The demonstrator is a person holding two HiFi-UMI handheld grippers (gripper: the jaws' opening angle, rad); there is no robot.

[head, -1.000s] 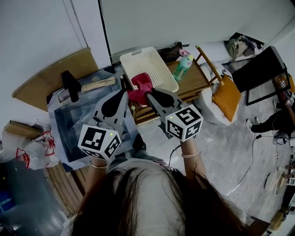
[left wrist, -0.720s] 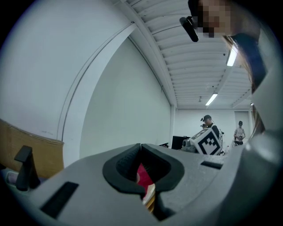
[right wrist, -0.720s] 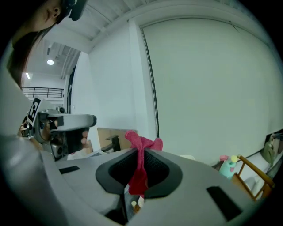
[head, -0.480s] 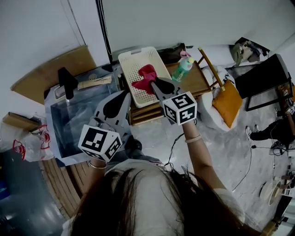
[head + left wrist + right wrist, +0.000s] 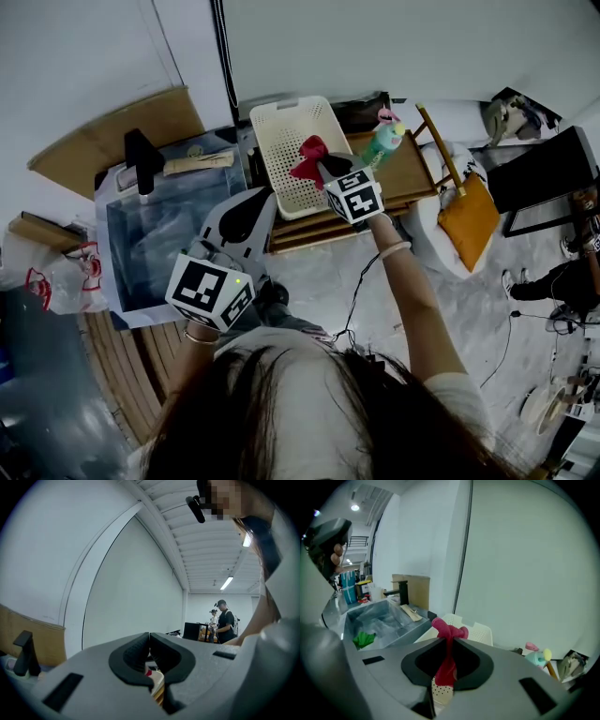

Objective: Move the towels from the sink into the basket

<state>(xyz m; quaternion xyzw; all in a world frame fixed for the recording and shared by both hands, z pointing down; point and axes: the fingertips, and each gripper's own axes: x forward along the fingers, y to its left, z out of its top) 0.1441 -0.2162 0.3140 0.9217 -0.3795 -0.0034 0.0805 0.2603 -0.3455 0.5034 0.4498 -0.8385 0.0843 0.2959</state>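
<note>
My right gripper (image 5: 324,167) (image 5: 449,641) is shut on a red towel (image 5: 308,159) (image 5: 448,656), which hangs above the white perforated basket (image 5: 281,141) (image 5: 478,631). A green towel (image 5: 364,639) lies in the steel sink (image 5: 159,234) (image 5: 379,620) to the left. My left gripper (image 5: 251,202) (image 5: 149,641) is shut and empty; it hangs near the sink's right edge, in front of the basket.
A black faucet (image 5: 141,159) (image 5: 401,592) and a wooden brush (image 5: 197,164) sit behind the sink. The basket rests on a wooden slatted table (image 5: 403,169) with a teal bottle (image 5: 384,141) (image 5: 536,658). An orange bag (image 5: 464,220) is at the right. People stand far off (image 5: 225,623).
My right gripper has carried the red towel up and away from me, from the basket's near edge to over its middle. The left gripper has barely moved.
</note>
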